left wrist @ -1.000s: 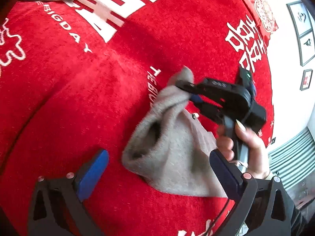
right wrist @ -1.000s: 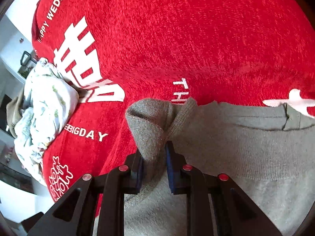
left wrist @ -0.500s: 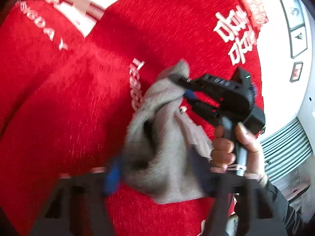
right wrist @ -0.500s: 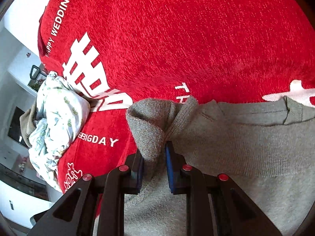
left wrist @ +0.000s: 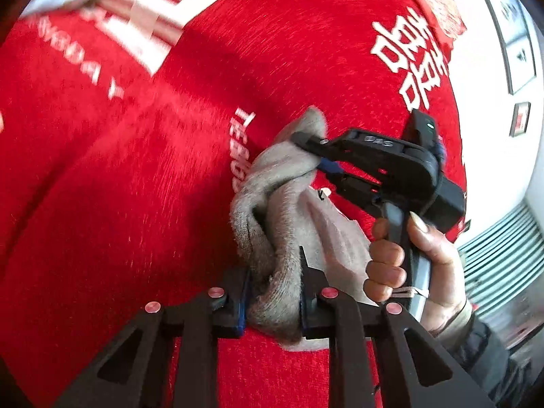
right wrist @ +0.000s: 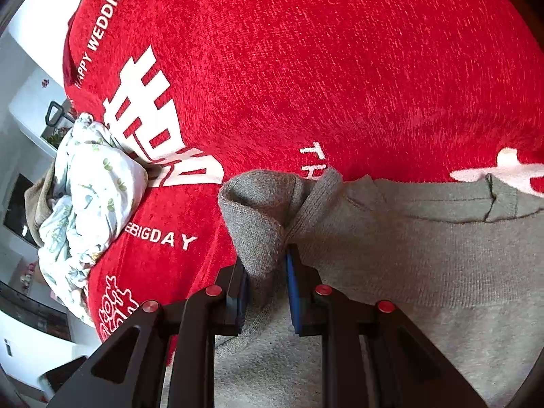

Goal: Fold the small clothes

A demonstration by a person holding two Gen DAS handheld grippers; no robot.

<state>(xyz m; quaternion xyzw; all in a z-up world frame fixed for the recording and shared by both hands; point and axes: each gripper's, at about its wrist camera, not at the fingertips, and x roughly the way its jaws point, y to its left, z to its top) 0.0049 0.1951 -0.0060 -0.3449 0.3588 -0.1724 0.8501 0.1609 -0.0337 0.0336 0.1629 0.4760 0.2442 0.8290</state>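
A small grey knit garment (right wrist: 425, 248) lies on a red blanket (right wrist: 340, 68) with white lettering. My right gripper (right wrist: 267, 272) is shut on a bunched corner of it. In the left wrist view my left gripper (left wrist: 273, 292) is shut on another bunched part of the same garment (left wrist: 285, 238). The right gripper (left wrist: 316, 156) also shows there, held by a hand (left wrist: 408, 265), pinching the grey fabric just beyond my left one.
A crumpled white floral cloth (right wrist: 88, 197) lies at the blanket's left edge, with a brown cloth under it. Framed pictures (left wrist: 516, 51) hang on the white wall at the right, and a radiator (left wrist: 499, 255) stands below them.
My left gripper was open short of the garment; it has moved forward and shut on the grey fabric. The right gripper keeps its hold on the corner.
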